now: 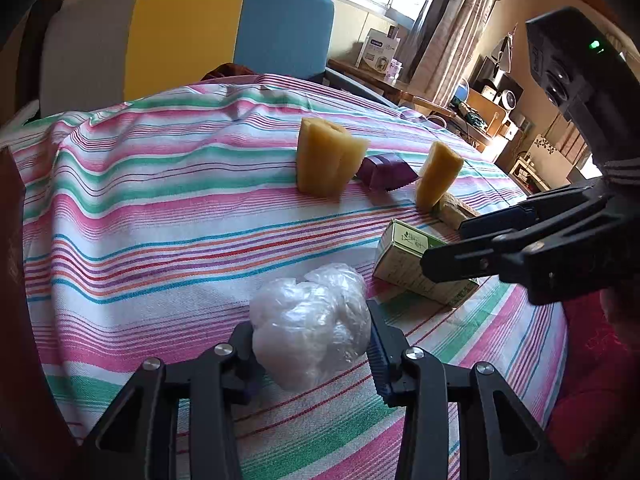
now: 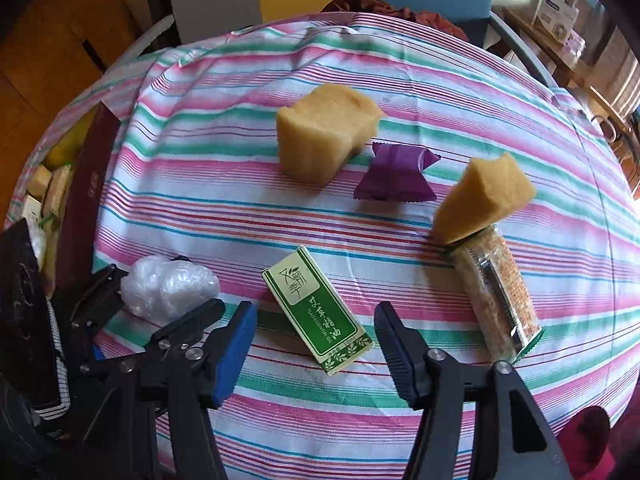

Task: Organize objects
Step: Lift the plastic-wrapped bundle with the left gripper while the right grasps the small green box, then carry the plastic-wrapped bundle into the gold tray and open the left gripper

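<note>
We see our left claw (image 1: 312, 344) pinching a crumpled clear plastic bag (image 1: 312, 322), its two blue-padded fingers pressed against either side of the bundle, which rests on the desk under a cloth striped in pink, green and white (image 1: 160, 208). Our right claw (image 2: 316, 344) is spread, with nothing between the pads; it hangs above a small green and white carton printed with "essential oil" (image 2: 318, 310), which lies flat on the cloth just beside the bag. Farther back stand two yellow sponge pieces: a large blocky one (image 2: 324, 132) and a smaller wedge (image 2: 480, 200). A purple sealed wrapper (image 2: 396, 176) lies between them, near the block. The wedge leans on one end of a long clear packet of tan biscuits (image 2: 496, 296), which stretches toward the near edge at the right. At the left edge of the desk, in the right wrist view, a dark red box (image 2: 88, 188) holds several pale packets.
</note>
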The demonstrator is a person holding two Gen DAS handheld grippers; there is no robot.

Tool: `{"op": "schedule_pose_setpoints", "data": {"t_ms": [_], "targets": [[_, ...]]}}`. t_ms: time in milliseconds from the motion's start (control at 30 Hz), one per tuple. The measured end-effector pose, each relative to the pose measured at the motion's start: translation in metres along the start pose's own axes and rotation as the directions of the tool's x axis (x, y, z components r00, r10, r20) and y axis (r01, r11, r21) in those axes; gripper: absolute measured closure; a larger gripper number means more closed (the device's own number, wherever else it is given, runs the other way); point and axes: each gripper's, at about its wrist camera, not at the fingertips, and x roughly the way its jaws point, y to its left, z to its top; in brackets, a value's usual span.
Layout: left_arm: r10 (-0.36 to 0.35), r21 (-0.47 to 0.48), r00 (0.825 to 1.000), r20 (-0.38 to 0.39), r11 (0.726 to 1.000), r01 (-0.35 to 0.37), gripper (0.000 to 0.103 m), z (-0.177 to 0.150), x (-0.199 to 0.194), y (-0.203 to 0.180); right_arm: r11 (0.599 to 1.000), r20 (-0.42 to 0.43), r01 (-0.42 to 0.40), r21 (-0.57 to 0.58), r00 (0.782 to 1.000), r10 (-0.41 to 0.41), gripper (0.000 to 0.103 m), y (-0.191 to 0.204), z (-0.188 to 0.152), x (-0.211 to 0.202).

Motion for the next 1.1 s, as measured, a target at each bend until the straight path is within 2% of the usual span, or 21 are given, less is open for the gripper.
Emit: {"op": "schedule_pose_setpoints", "data": {"t_ms": [33,100,133,300,500,600,733,833,900,1000,1100], "targets": [[0.0,0.0,1.0,0.0,1.0,0.0,0.061,0.0,0.0,0.0,1.0,-0.01,0.017,-0.003,1.0,-0.017,0.041,0.001,0.0,0.005],[-0.001,-0.001,1.0,0.0,1.0,0.001,0.061,0.0,0.0,0.0,0.999,0.018,0.022,0.028,1.0,-0.023,0.07,0.001,-0.001,0.013],[0.0,-0.002,1.0,0.001,1.0,0.0,0.062,0.0,0.0,0.001,0.999,0.031,0.016,0.045,0.999,-0.018,0.073,-0.001,-0.003,0.017],[0.004,-0.019,1.0,0.004,1.0,-0.004,0.068,0.001,0.0,0.004,0.999,0.049,0.039,0.033,0.998,-0.04,0.073,0.0,-0.003,0.026],[0.019,-0.023,1.0,-0.013,1.0,-0.019,0.072,0.004,-0.007,0.004,0.999,0.062,0.012,0.053,0.998,-0.016,0.073,-0.008,-0.003,0.025],[0.01,-0.033,1.0,0.013,0.999,-0.009,0.072,0.009,-0.027,0.003,0.999,0.066,0.013,0.042,0.998,-0.016,0.073,-0.01,-0.002,0.025],[0.013,-0.063,0.996,0.094,0.998,-0.007,0.072,0.026,-0.075,0.012,0.999,0.068,0.014,0.04,0.998,-0.017,0.073,-0.009,-0.003,0.025],[0.053,-0.125,0.991,0.125,0.992,-0.037,0.072,0.038,-0.106,0.039,0.999,0.069,0.019,0.037,0.997,-0.021,0.073,-0.008,-0.004,0.025],[0.102,-0.2,0.986,0.129,0.977,-0.075,0.072,0.045,-0.126,0.071,0.999,0.069,0.02,0.035,0.997,-0.023,0.073,-0.007,-0.005,0.024],[0.179,-0.333,0.978,0.112,0.934,-0.133,0.072,0.051,-0.147,0.127,0.999,0.069,0.021,0.033,0.997,-0.023,0.073,-0.007,-0.005,0.024],[0.278,-0.399,0.958,0.065,0.887,-0.231,0.071,0.052,-0.151,0.183,0.999,0.069,0.021,0.033,0.997,-0.024,0.073,-0.006,-0.006,0.024]]}}
